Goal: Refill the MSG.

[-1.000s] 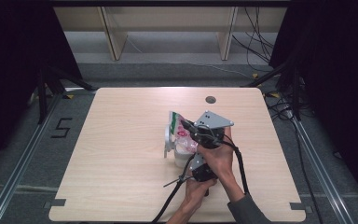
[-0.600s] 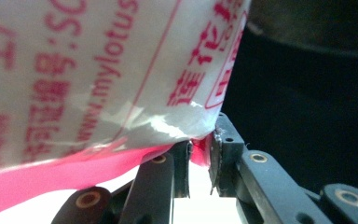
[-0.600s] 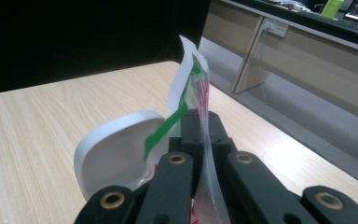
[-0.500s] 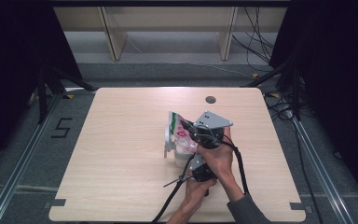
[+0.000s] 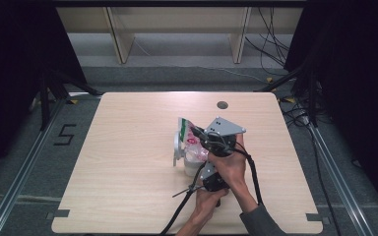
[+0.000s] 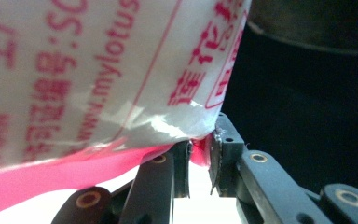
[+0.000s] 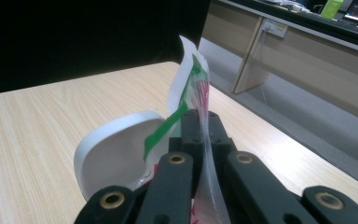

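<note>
While clamped at both ends like this, risks an uneven tear.

Nearest the person: left hand-held gripper [image 6: 198,158], closed on the pink bottom seam of the packet [image 6: 98,70], with a thin corner of film between the pads. Possible failure: slipping off that corner under any sideways pull, owing to so little seam in the grip.

Next out: right hand-held gripper [image 7: 200,119], closed hard on the packet's side edge, film standing edge-on above the jaws. Possible failure: stretching rather than splitting if drawn apart slowly; bursting wide if jerked, throwing contents past the bowl.

Packet held up off the counter [image 5: 128,162], between the two grippers, just beside the white bowl [image 7: 107,154]. Cannot tell whether touching its rim. Contents not discernible.

Bowl seemingly tilted, mouth toward the packet. Could tip or skid if brushed by film or a jaw, being unheld and probably light.

High view: left hand [image 5: 206,199] and right hand [image 5: 231,164] stacked close together, cables [image 5: 177,216] trailing toward the near edge. Possible failure: snagging a cable and tugging a gripper off line mid-pull.

Farther out: bare counter, round hole [image 5: 222,104] near the far edge, well apart from the work. Judged no hazard.
</note>
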The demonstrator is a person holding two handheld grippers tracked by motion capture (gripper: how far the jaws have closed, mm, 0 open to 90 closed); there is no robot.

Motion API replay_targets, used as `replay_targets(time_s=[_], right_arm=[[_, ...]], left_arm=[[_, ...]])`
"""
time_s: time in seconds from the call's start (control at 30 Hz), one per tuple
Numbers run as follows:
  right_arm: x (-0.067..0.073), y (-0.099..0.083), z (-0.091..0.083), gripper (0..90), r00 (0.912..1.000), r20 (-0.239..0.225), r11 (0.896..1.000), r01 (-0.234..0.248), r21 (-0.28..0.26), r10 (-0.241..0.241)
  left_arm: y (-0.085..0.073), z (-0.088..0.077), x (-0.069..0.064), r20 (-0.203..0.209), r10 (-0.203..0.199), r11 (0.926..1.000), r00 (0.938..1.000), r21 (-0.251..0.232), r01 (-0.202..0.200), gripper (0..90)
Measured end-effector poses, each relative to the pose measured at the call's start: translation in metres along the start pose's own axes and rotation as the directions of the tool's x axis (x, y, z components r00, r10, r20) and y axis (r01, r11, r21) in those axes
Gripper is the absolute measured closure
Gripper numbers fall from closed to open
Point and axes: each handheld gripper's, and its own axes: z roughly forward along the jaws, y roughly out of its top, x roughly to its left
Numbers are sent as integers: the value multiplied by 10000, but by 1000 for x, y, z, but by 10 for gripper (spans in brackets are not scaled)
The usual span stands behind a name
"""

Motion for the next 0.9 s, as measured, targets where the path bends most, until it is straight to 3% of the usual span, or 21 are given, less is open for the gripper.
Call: replay_targets(time_s=[0.23,0.33,0.37,0.43,0.53,0.77,0.83,0.9], right_arm=[[1,-1,2,900,9996,182,9997,200,-114,-198],[-1,0,0,900,9996,149,9997,228,-103,-226],[0,0,0,900,10000,-64,10000,28,-77,-29],[0,0,1,900,9997,165,9998,162,-100,-160],[1,0,1,900,9998,81,9999,164,-14,-164],[0,-1,2,900,9996,188,9997,219,-102,-218],[1,0,1,900,10000,0,10000,73,31,-73],[0,0,0,900,9996,171,9996,211,-171,-208]], left_arm=[[0,0,0,-43,55,9999,10000,96,-55,794],[1,0,1,25,-24,10000,10000,-10,24,794],[0,0,1,80,-70,9999,9999,-72,71,794],[-1,1,1,203,-106,9998,9997,-184,110,794],[-1,1,1,234,-94,9997,9997,-223,99,794],[0,1,1,92,-87,9999,9999,-62,88,794],[1,0,0,21,-85,9999,10000,-62,85,794],[1,0,0,45,-59,10000,10000,-31,59,794]])
